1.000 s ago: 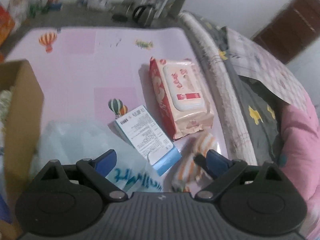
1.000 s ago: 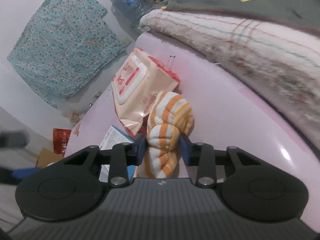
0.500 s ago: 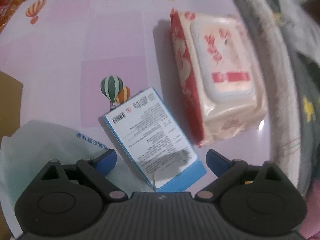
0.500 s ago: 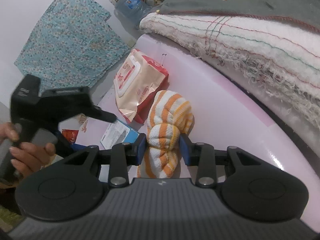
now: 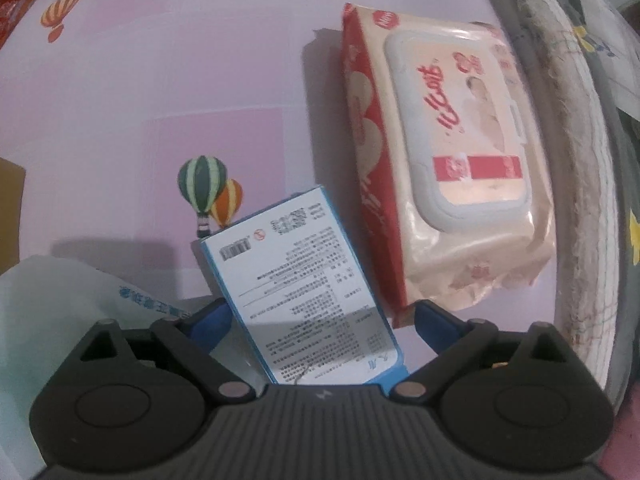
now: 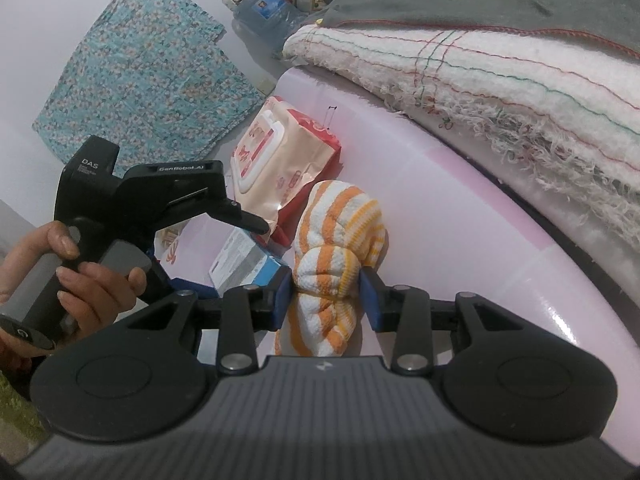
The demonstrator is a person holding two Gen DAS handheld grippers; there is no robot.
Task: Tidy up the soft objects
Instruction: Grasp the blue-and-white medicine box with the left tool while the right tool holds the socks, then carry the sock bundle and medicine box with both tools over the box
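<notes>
left gripper [image 5: 316, 314]: pointed down at a pink play mat [image 5: 160, 80], jaws spread wide on either side of a blue-and-white printed carton [image 5: 300, 292]; the blue pads stand clear of the carton's sides, gripping nothing.
left hand [image 6: 80, 276]: seen from the right wrist camera, wrapped round the black handle of that tool at the mat's left side.
right gripper [image 6: 326, 292]: angled down toward the mat, its blue pads pressed into the sides of an orange-and-white striped rolled towel [image 6: 332, 264], which bulges between them.
rolled towel: resting on the mat near its right edge, just beside the carton and close to the near end of the wet-wipes pack [image 5: 452, 160].
wet-wipes pack: lying flat, flip lid up, along the right edge of the mat, its near corner just beside the carton.
carton: lying label up, partly over a white plastic bag [image 5: 60, 300] at the near left of the mat.
mat's right edge: bordered by a fringed white blanket [image 6: 500, 80] with a grey quilt on top.
mat's left edge: a corner of a cardboard box [image 5: 10, 208] shows.
background: a floral blue cloth [image 6: 140, 68] hangs on the wall.
</notes>
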